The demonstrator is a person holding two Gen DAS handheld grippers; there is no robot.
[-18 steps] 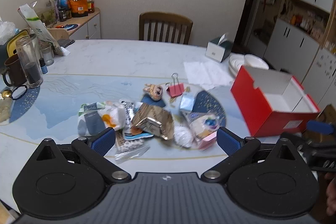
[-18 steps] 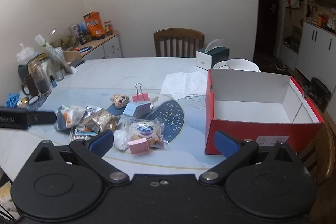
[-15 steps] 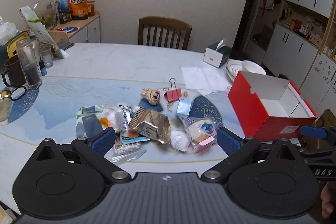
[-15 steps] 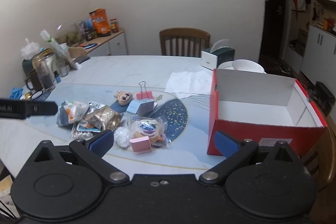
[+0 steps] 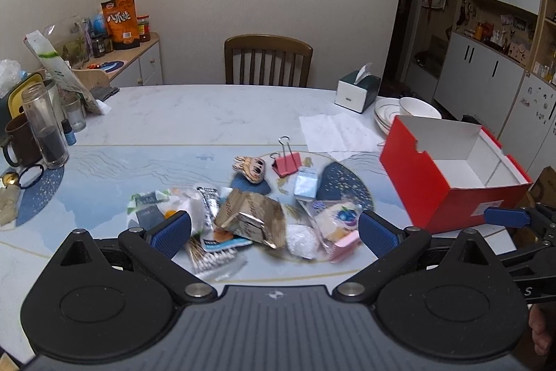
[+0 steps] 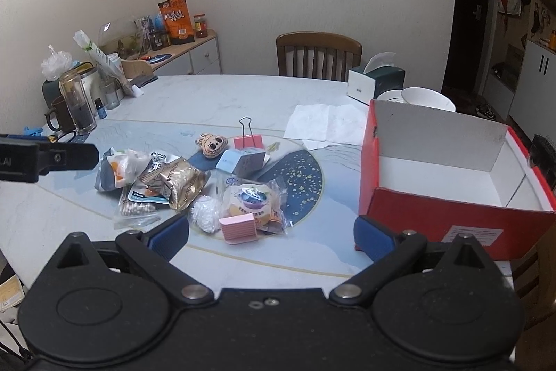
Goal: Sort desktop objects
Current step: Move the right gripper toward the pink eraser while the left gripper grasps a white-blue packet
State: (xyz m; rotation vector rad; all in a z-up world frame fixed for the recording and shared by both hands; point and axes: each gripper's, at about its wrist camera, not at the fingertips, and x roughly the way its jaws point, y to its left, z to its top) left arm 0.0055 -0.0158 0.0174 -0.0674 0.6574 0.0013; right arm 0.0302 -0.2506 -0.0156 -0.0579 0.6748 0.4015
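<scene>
A pile of small items lies mid-table: a gold snack packet (image 5: 252, 216) (image 6: 182, 183), a pink binder clip (image 5: 286, 162) (image 6: 247, 140), a bunny-face charm (image 5: 251, 166) (image 6: 211, 144), a light blue small box (image 5: 305, 185) (image 6: 241, 162), a pink pad (image 6: 239, 229), a white puff (image 6: 205, 214), cotton swabs (image 5: 212, 258). An open, empty red box (image 5: 448, 176) (image 6: 444, 176) stands at the right. My left gripper (image 5: 274, 230) is open and empty, above the pile's near side. My right gripper (image 6: 271, 233) is open and empty, near the table's front edge between pile and box.
A tissue box (image 6: 377, 80), stacked bowls and plates (image 6: 417, 98) and a paper napkin (image 6: 326, 124) lie behind the red box. Jars, a mug (image 5: 19, 141) and bottles crowd the far left. A wooden chair (image 5: 267, 59) stands at the far side.
Both grippers have drawn back and risen a little, so the pile and red box look farther off. Both stay open and empty. No object on the table moved.
</scene>
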